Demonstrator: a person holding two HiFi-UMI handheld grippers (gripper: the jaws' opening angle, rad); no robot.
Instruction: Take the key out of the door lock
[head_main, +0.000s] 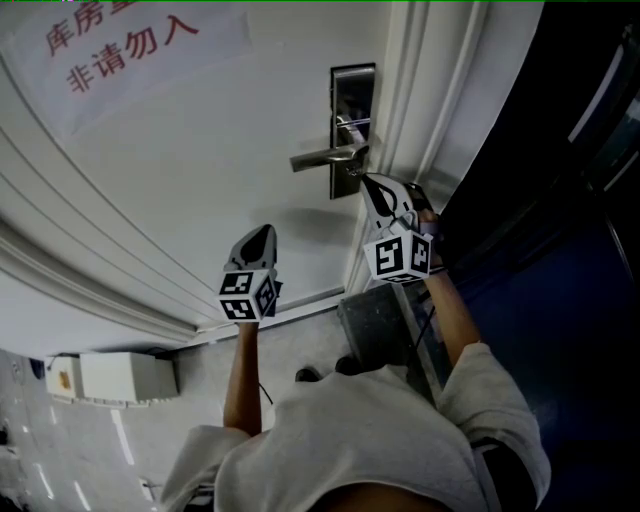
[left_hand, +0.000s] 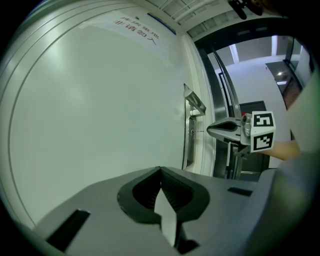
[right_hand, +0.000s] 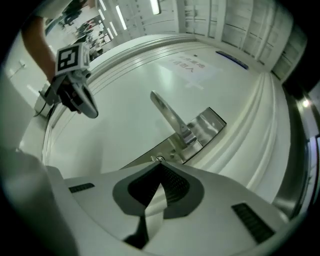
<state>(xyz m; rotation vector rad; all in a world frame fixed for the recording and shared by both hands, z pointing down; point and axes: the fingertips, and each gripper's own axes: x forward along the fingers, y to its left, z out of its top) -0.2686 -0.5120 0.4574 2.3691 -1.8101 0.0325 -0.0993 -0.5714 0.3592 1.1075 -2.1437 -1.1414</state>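
Observation:
A steel lock plate (head_main: 352, 100) with a lever handle (head_main: 320, 157) sits on the white door. My right gripper (head_main: 366, 180) is shut, with its tips at the plate's lower end. In the right gripper view the shut tips (right_hand: 160, 164) point at a small round lock cylinder (right_hand: 159, 159) below the handle (right_hand: 170, 117). No key shows clearly; the tips hide that spot. My left gripper (head_main: 262, 232) is shut and empty, held low and left, apart from the door. The left gripper view has its tips (left_hand: 160, 170) facing the bare door panel, with the right gripper (left_hand: 212, 131) beside the plate (left_hand: 189, 135).
A paper sign (head_main: 130, 45) with red characters hangs at the door's upper left. The moulded door frame (head_main: 420, 100) runs just right of the lock, with a dark opening (head_main: 560, 200) beyond it. A white box (head_main: 120, 375) lies on the floor at lower left.

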